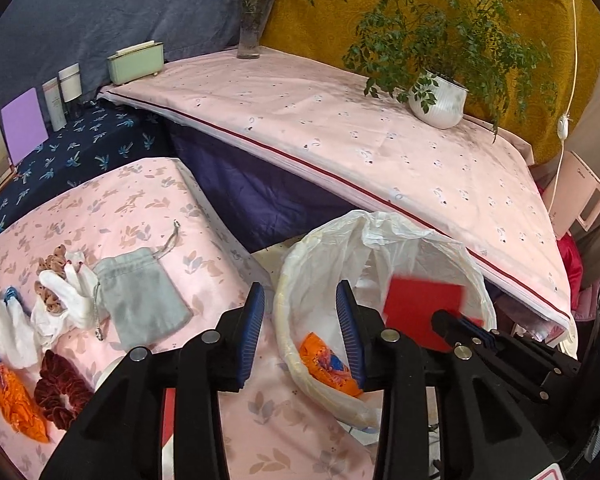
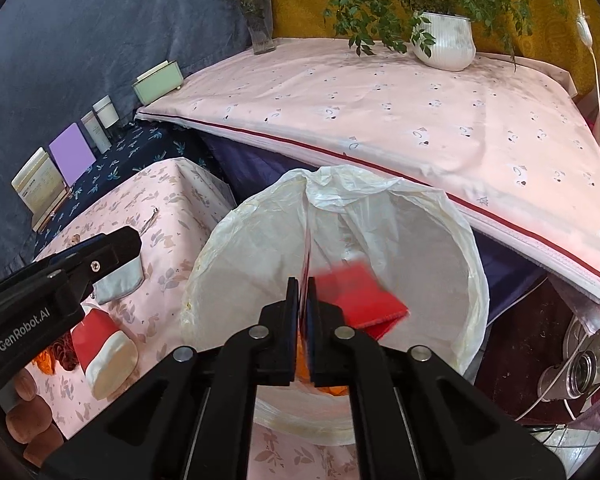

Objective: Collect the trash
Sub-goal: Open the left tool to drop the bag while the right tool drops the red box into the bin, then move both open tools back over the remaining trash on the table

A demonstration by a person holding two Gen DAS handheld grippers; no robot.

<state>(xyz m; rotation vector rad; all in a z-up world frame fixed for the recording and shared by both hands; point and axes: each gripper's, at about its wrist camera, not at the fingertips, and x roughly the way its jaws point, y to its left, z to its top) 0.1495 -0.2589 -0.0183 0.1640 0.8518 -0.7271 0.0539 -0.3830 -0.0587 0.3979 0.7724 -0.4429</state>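
From the left wrist view, the left gripper stood spread with nothing between its pads, above the rim of the lined trash bin; an orange wrapper lay inside the bin; a blurred red card hung in the bin's mouth. From the right wrist view, the right gripper stood parted by a narrow gap (pads clear of the red card); the card sat blurred over the bin liner.

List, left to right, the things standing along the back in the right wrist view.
Cream card box → purple card → tube → white jar → green box → flower vase → potted plant.
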